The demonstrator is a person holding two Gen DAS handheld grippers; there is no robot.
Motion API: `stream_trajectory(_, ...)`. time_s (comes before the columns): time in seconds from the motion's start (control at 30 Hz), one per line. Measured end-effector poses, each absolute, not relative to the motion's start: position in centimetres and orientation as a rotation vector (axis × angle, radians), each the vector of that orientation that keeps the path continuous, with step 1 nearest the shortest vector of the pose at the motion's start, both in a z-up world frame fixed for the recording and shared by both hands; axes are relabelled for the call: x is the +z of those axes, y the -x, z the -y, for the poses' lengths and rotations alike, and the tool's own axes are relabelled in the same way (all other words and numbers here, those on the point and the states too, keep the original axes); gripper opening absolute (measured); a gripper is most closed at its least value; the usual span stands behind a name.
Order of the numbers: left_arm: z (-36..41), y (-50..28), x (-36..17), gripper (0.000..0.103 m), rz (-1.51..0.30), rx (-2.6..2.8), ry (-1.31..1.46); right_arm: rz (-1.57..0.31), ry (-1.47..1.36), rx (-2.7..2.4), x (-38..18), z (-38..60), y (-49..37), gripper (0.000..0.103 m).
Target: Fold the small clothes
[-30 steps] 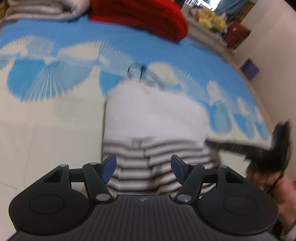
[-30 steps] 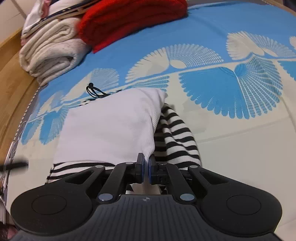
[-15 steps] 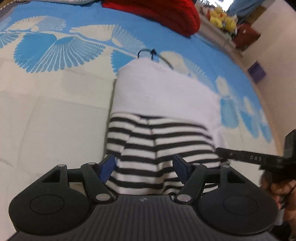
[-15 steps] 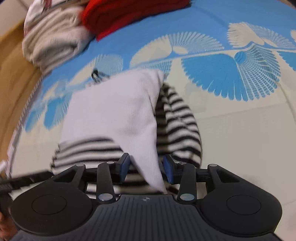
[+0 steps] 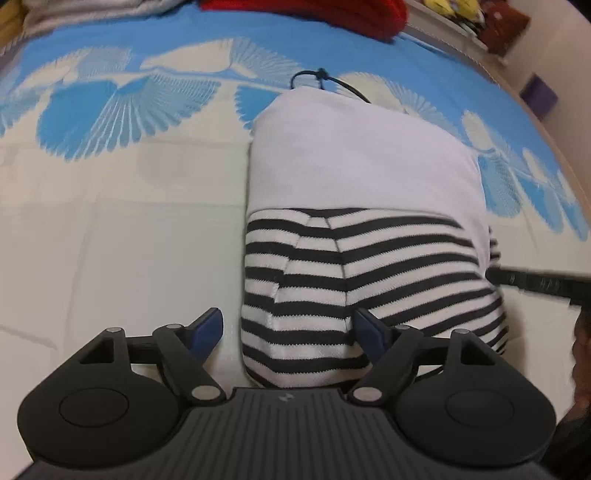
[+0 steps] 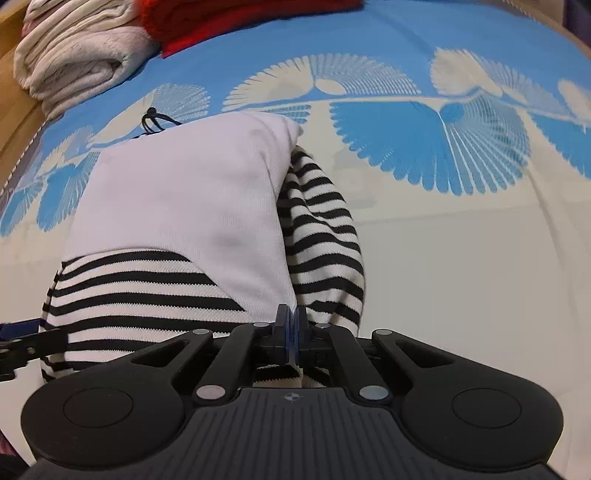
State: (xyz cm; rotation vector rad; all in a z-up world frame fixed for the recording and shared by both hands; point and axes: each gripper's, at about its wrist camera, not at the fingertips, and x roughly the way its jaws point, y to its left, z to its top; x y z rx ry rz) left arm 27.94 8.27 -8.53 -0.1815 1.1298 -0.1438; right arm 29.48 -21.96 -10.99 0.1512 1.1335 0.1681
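Left tongs point(image 5: 286, 328): your jaws stand wide apart and have just been opening further; the near left corner of the striped garment point(image 5: 332, 288) lies between the blue pads point(image 5: 207, 326), and neither pad presses it.
Left wrist view, contents:
- striped garment, black and white, lying on the bedspread point(image 5: 110, 229) with a white panel point(image 5: 362, 155) over its far half.
- black cord loop point(image 5: 314, 79), at the far edge of the white panel.
- red folded cloth point(image 5: 314, 11), at the far end of the bed.
- your other tool's black finger point(image 5: 535, 282), entering from the right at the garment's right edge.

Right tongs point(image 6: 290, 330): your jaws are clenched, pads together, pinching the near edge of the white panel point(image 6: 184, 192).
Right wrist view, contents:
- striped garment point(image 6: 140, 295), directly ahead of the tongs; a striped fold point(image 6: 325, 236) bulges out from under the panel's right edge.
- black cord loop point(image 6: 153, 120), at the panel's far left corner.
- cream folded cloth point(image 6: 74, 62) and red folded cloth point(image 6: 229, 18), well beyond, touching each other.
- bedspread point(image 6: 461, 258), cream with blue fan pattern.
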Motion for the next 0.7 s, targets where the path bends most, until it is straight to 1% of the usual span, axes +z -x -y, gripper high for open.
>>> stream_trajectory(0.03, -8.4, -27.9, -8.0, 0.079, -1.122, -0.146, 0.199, -1.133, -0.117, 0.154, -10.9, 21.8, -29.3, 0.002)
stream_trajectory(0.1, -8.3, -27.6, -6.5, 0.078, -1.063, -0.16, 0.187, -1.117, -0.052, 0.095, -10.6, 21.9, -29.1, 0.002)
stream_trajectory(0.17, -8.3, -27.2, -5.2, 0.078, -1.009, -0.19, 0.199, -1.021, -0.022, 0.004, -8.9, 22.2, -28.5, 0.004)
stream_trajectory(0.2, -8.4, -27.2, -5.1, 0.078, -1.002, -0.202, 0.216, -0.946, -0.051, -0.016, -7.6, 22.5, -28.1, 0.009)
stream_trajectory(0.27, -8.3, -27.3, -5.5, 0.078, -1.018, -0.206, 0.222, -0.863, -0.111, 0.019, -6.0, 22.2, -27.3, 0.01)
stream_trajectory(0.33, -8.0, -27.8, -6.4, 0.077, -1.05, -0.188, 0.182, -0.829, -0.141, 0.101, -5.4, 21.1, -26.8, 0.01)
stream_trajectory(0.37, -7.7, -27.9, -7.0, 0.078, -1.078, -0.171, 0.15, -0.838, -0.148, 0.147, -5.7, 20.4, -26.8, 0.011)
stream_trajectory(0.4, -7.6, -28.0, -7.8, 0.078, -1.101, -0.164, 0.132, -0.865, -0.15, 0.189, -6.2, 19.7, -26.9, 0.015)
stream_trajectory(0.47, -7.7, -28.1, -8.0, 0.078, -1.108, -0.158, 0.154, -0.995, -0.095, 0.222, -8.7, 18.3, -27.3, 0.017)
stream_trajectory(0.53, -7.5, -27.6, -6.9, 0.077, -1.07, -0.171, 0.139, -1.097, 0.009, 0.165, -11.1, 17.6, -27.5, 0.017)
stream_trajectory(0.6, -7.3, -27.0, -6.0, 0.077, -1.014, -0.195, 0.111, -1.092, -0.004, 0.135, -11.5, 18.5, -27.4, 0.017)
stream_trajectory(0.63, -7.2, -27.1, -6.3, 0.077, -1.024, -0.195, 0.096, -1.095, -0.029, 0.126, -11.7, 19.2, -27.4, 0.018)
stream_trajectory(0.7, -7.3, -27.5, -7.8, 0.081, -1.093, -0.164, 0.08, -1.137, -0.031, 0.09, -12.4, 20.2, -27.7, 0.028)
